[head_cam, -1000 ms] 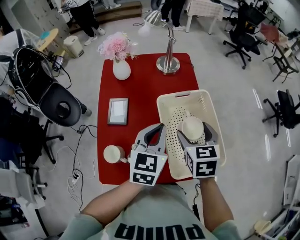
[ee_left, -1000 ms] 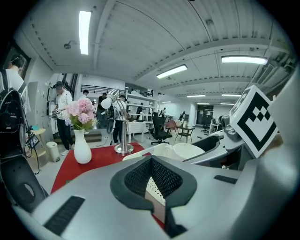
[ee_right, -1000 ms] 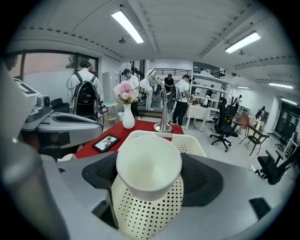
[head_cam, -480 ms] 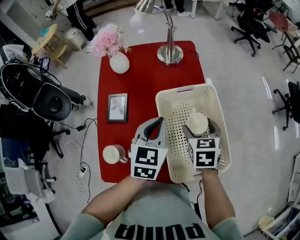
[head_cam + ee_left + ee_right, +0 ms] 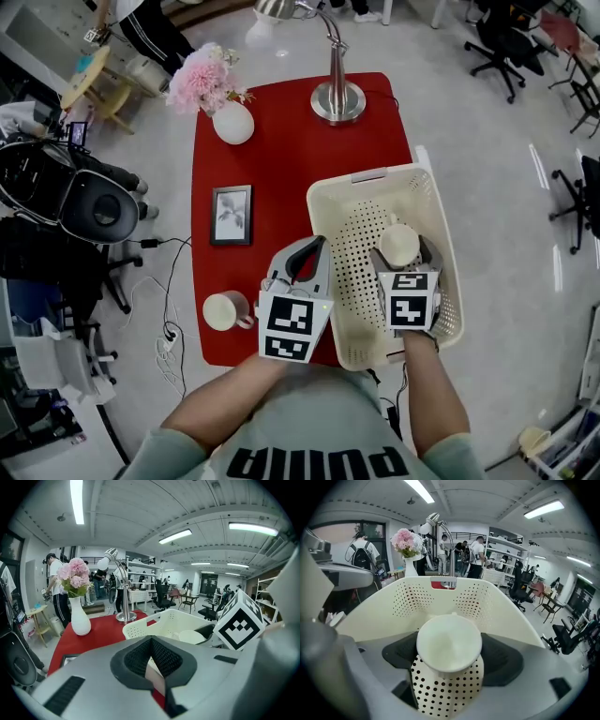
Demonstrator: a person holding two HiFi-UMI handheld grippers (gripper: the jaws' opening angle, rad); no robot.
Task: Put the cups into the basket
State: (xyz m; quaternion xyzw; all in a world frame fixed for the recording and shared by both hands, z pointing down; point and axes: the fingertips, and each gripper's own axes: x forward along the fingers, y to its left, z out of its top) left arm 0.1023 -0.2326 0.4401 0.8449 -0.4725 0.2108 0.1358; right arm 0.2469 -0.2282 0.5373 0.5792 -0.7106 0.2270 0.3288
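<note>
Holds 1 cup (image 5: pixel 399 242) pinched in the right gripper (image 5: pixel 401 253) inside the basket (image 5: pixel 323 202), perhaps off its floor. Holds the left gripper (image 5: pixel 305 258) pressed together, empty, beside the basket's left wall; 2nd cup (image 5: pixel 221 310) farther left.

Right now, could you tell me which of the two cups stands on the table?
The cup beside the left gripper; the other cup is held in the right gripper's jaws over the basket.
</note>
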